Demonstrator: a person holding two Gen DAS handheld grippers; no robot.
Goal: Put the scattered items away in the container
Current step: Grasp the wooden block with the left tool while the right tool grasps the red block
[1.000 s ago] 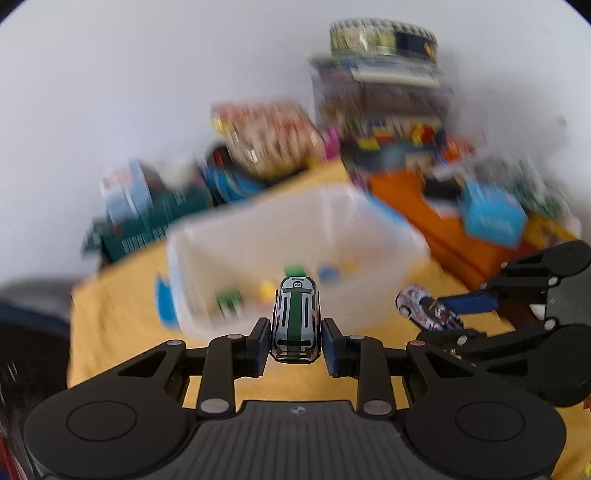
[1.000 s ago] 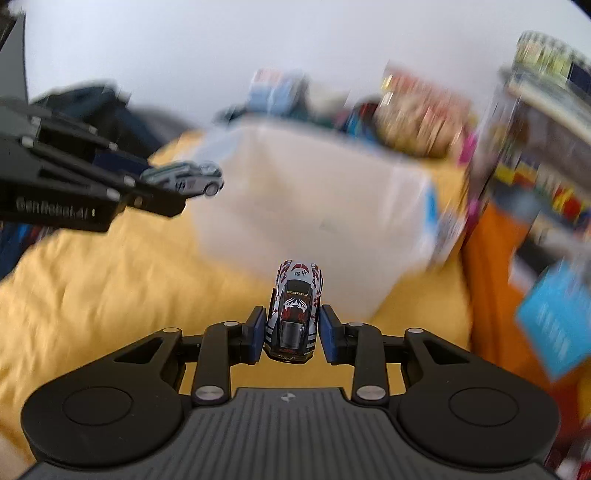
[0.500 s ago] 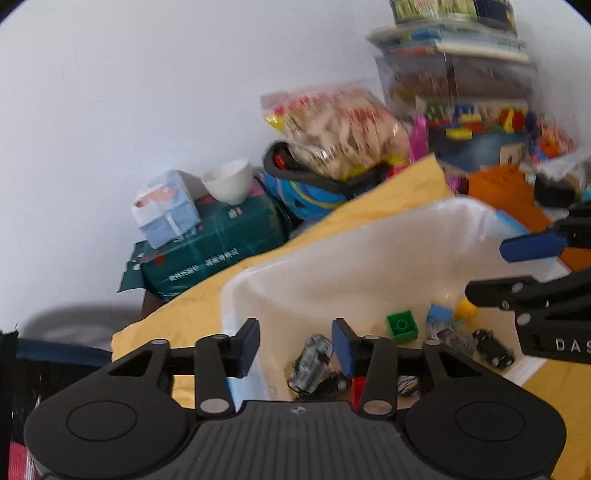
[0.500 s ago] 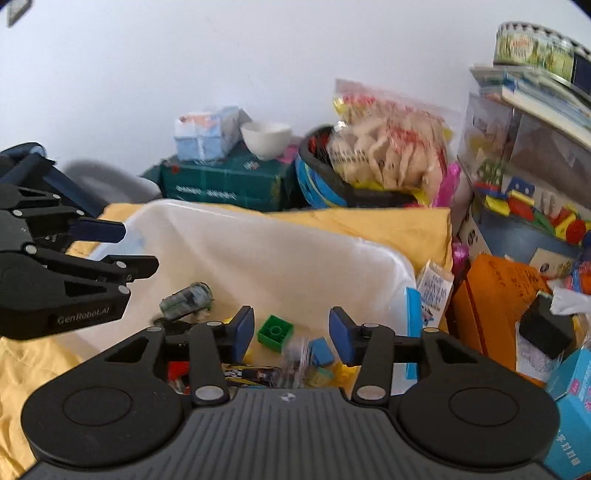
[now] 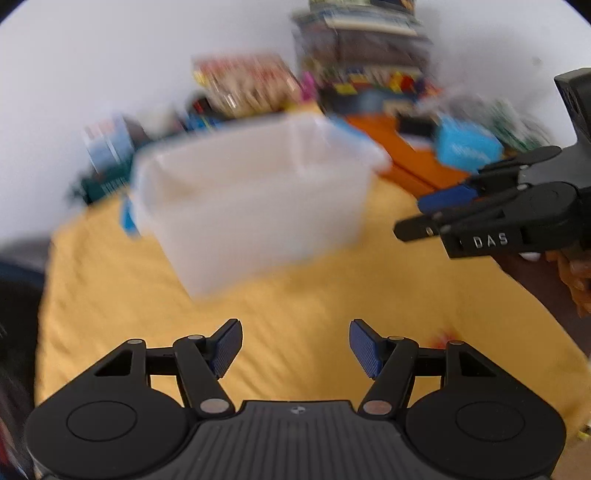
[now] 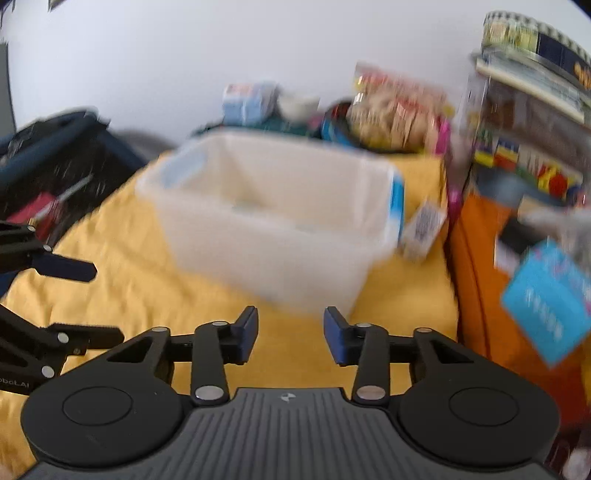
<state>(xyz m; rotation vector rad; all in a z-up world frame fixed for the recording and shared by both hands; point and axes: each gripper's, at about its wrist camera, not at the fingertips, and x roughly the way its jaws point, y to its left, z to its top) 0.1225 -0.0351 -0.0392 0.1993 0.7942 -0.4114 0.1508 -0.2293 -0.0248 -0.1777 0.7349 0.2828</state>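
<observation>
A translucent white plastic bin point(image 5: 255, 199) point(image 6: 273, 225) stands on the yellow cloth point(image 5: 295, 306) point(image 6: 122, 258), blurred in both views; its contents do not show. My left gripper point(image 5: 295, 349) hovers over bare cloth in front of the bin, its jaws opening with nothing between them. My right gripper point(image 6: 290, 334) also sits in front of the bin, jaws closing on nothing. Each gripper shows from the side in the other's view: the right gripper point(image 5: 424, 214) at the right edge, the left gripper point(image 6: 92, 299) at the left edge, its jaws apart.
Behind the bin lie a snack bag point(image 6: 399, 107), a tissue box point(image 6: 247, 99) and a white bowl point(image 6: 297, 105). Stacked boxes and a round tin point(image 6: 532, 33) rise at the right, with an orange bag point(image 6: 480, 280) and a blue carton point(image 6: 546, 306). A dark bag point(image 6: 48, 155) sits at the left.
Each gripper held a toy car a second ago, then let it go over the bin. Both have since pulled back toward the near cloth, and the left jaws stand wider.
</observation>
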